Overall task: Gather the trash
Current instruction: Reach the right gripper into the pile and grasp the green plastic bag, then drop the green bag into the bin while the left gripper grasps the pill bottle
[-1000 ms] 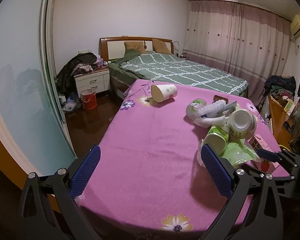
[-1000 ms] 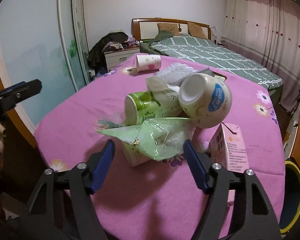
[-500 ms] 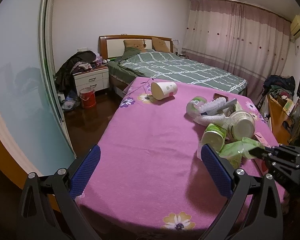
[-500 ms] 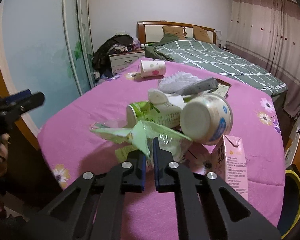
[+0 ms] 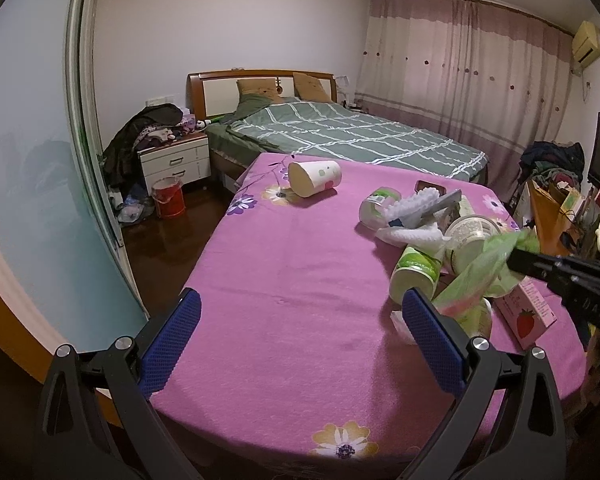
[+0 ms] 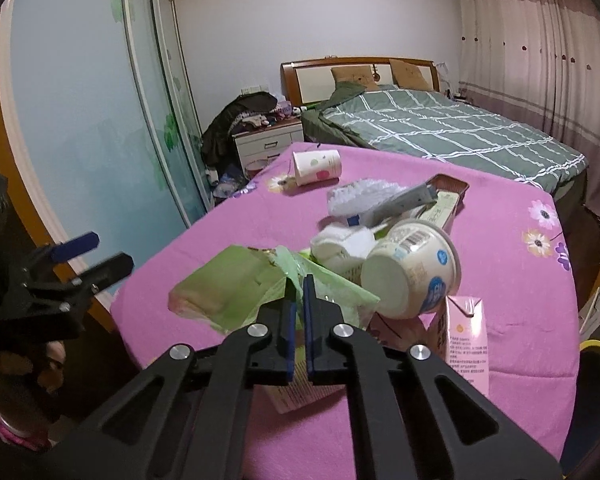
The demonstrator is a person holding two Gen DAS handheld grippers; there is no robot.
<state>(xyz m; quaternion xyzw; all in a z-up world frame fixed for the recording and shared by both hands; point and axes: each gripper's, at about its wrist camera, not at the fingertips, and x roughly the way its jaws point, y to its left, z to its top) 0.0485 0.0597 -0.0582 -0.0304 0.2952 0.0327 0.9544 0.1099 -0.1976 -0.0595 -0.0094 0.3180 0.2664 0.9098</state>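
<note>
Lower centre of the right wrist view, our right gripper point(image 6: 297, 292) fingers pinch the crumpled green plastic bag point(image 6: 236, 288) clear of the pink tabletop point(image 6: 500, 272), presumably to hold trash, while the left gripper point(image 5: 300, 322) waits wide, empty.

The pink carton point(image 6: 466, 336) is partly hidden behind the right gripper point(image 6: 297, 300); its print is illegible.

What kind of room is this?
A lived-in bedroom, most likely: a made bed with a wooden headboard, a white nightstand heaped with clothes, and drawn curtains.
</note>
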